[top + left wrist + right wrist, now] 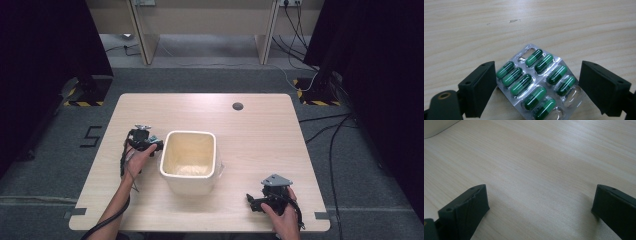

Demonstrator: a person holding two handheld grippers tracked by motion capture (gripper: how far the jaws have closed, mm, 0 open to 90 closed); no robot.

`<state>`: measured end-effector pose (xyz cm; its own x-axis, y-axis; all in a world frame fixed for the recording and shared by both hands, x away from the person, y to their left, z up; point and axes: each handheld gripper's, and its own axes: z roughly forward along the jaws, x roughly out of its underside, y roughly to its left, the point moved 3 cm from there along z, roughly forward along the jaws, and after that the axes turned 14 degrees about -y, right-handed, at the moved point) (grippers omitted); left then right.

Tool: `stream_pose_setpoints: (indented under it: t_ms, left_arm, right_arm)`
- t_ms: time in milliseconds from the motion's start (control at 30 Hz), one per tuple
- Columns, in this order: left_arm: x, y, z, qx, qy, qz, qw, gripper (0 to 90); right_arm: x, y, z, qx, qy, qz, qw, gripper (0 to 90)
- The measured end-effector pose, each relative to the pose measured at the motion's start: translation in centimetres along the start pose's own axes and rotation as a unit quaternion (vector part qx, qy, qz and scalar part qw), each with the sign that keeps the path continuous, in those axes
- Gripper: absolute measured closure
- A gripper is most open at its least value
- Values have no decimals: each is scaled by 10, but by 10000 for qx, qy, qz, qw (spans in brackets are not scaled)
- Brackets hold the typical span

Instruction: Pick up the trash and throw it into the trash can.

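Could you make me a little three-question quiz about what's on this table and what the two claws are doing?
1. True or false: the blister pack of green capsules lies between the jaws of the left claw.
2. Which claw has only bare table between its jaws: A) the left claw, B) the right claw?
3. In the high view, on which side of the white bin is the left claw?

Key
1. True. The pack sits between the jaws; the left jaw is at its edge, the right jaw stands clear.
2. B. Its jaws are wide apart over plain wood.
3. On the bin's left, close to its rim.
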<state>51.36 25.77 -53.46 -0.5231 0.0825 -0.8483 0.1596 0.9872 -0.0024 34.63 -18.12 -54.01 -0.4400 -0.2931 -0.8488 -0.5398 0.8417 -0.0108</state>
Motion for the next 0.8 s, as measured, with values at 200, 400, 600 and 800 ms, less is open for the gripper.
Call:
stream_pose_setpoints:
  t_ms: [200, 400, 600, 800]
  left_arm:
    - [1, -2, -2, 56, -80, 143, 9999, 203]
    - [0, 0, -6, 186, -203, 177, 9995, 276]
    - [-1, 2, -9, 282, -238, 198, 9991, 286]
    - [-2, 3, -11, 400, -219, 161, 9988, 291]
  right_arm:
    - [0, 0, 0, -10, -2, -13, 10000, 5]
    - [0, 0, 0, -11, -3, -14, 10000, 6]
    - [0, 0, 0, -13, -14, -10, 10000, 7]
    - [0, 1, 0, -19, -10, -8, 10000, 7]
